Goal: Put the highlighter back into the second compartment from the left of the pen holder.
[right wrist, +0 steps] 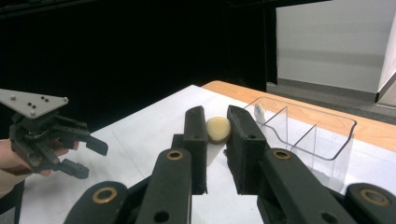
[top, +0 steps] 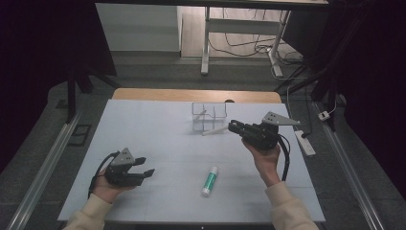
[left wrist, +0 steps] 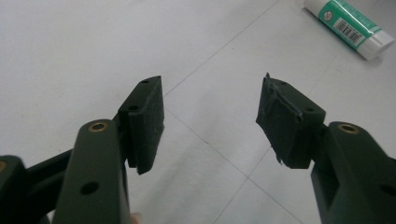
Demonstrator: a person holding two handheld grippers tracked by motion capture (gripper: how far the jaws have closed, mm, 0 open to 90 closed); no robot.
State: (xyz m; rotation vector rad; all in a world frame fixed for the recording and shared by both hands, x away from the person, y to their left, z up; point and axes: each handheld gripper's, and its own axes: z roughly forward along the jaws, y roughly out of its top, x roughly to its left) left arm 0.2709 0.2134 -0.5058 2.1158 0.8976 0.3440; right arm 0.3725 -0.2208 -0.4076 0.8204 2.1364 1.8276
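- Dark curtains close in both sides of the high view, and a white table point(top: 158, 124) fills its middle, with a desk frame and cables on the floor behind.
- At lower left of the high view sits the left gripper point(top: 145, 166), low over the table; in the left gripper view its jaws stand apart with nothing but bare table between them.
- A green-and-white tube point(top: 209, 181) lies flat at lower centre of the high view, between the two hands and touching neither; it also shows at the upper right corner of the left gripper view.
- Right of centre, the right gripper point(top: 233, 126) is held raised and pinches one end of a pale stick point(top: 214, 130); in the right gripper view the stick's point(right wrist: 218, 129) round end shows clamped between the jaws.
- A clear tray point(top: 209, 111) with dividers stands at upper centre, just behind the stick, and holds another white stick leaning in its left compartment.
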